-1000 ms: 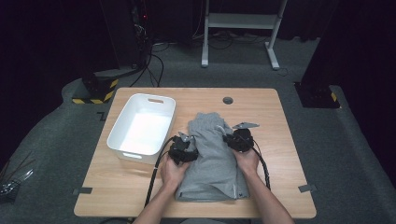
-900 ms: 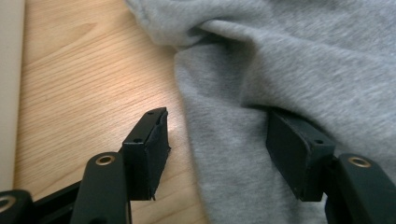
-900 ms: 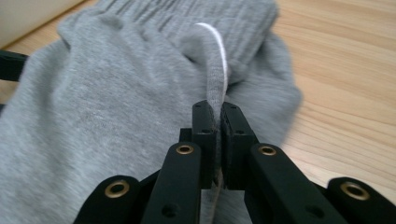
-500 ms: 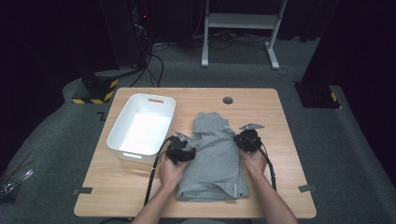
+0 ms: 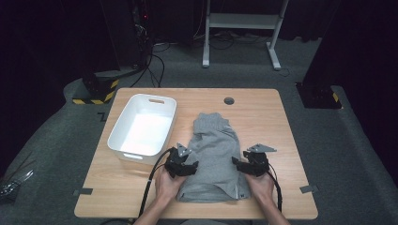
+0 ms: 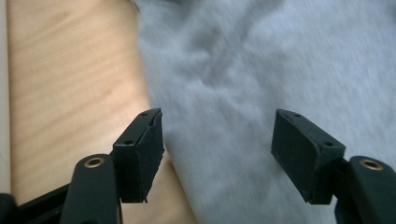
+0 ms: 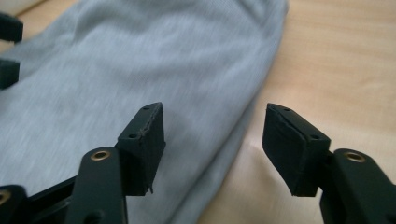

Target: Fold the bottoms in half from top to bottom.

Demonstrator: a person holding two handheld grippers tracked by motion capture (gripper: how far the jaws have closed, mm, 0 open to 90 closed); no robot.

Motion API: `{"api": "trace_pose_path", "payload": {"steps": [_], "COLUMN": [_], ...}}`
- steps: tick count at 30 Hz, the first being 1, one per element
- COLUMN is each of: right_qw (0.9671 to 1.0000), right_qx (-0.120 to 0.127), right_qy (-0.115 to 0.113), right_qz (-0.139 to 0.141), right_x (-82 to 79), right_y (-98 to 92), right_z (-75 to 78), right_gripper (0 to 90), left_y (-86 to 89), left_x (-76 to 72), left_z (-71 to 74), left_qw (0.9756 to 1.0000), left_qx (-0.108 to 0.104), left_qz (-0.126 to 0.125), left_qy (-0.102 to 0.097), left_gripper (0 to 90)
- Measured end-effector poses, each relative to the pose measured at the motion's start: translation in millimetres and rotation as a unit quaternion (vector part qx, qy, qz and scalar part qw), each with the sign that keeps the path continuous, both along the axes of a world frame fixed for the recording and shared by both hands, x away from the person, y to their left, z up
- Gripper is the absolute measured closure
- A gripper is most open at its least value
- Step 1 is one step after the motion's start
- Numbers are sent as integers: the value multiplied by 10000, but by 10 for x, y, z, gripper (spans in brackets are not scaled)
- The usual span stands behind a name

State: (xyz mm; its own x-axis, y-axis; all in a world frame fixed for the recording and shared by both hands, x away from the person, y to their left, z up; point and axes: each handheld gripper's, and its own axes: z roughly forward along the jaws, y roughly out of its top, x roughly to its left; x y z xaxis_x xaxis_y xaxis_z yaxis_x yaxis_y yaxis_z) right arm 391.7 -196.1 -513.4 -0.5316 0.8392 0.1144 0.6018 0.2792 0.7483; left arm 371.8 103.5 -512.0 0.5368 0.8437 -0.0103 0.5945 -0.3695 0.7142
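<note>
A grey garment (image 5: 213, 154) lies folded lengthwise on the wooden table (image 5: 277, 126), collar end away from me. My left gripper (image 5: 191, 167) sits at the garment's left edge, near its lower half. Its jaws have just opened wider and stand open over the fabric edge (image 6: 205, 154), pressing nothing. At the garment's right edge, my right gripper (image 5: 237, 163) has just opened its jaws. They straddle the folded edge (image 7: 233, 135) without pinching it. A hand holds each gripper from the table's near side.
An empty white bin (image 5: 117, 140) stands on the table's left, close to the left gripper. A round cable hole (image 5: 229, 100) sits near the far edge. Bare wood lies right of the garment. Beyond the table are cables and a white desk frame (image 5: 244, 21).
Both grippers slid toward me along the garment's sides. The right gripper, shut on the fabric before, has let go and opened, moving out to the right edge. The garment now lies narrower.
</note>
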Motion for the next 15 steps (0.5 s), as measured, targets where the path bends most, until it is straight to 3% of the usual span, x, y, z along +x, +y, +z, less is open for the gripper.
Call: {"api": "trace_pose_path", "payload": {"steps": [4, 8, 12, 15], "right_qw": [9999, 9995, 9996, 9996], "right_qx": [-162, -312, -267, -160], "right_qy": [0, -2, -42, -159], "right_qz": [42, 87, 101, 155], "right_x": [-147, -180, -233, -336], "right_y": [-1, 13, -3, -43], "right_z": [-37, -80, -68, -21], "right_gripper": [378, 384, 385, 385], "left_y": [37, 40, 52, 127], "left_x": [-72, -98, -171, -248], "left_z": [-74, -83, -65, -46], "left_qw": [10000, 10000, 10000, 9998], "left_qx": [-44, -33, -19, -183], "left_qz": [43, 48, -48, -75], "left_qy": [60, 1, 21, 31], "left_gripper": [332, 328, 320, 314]}}
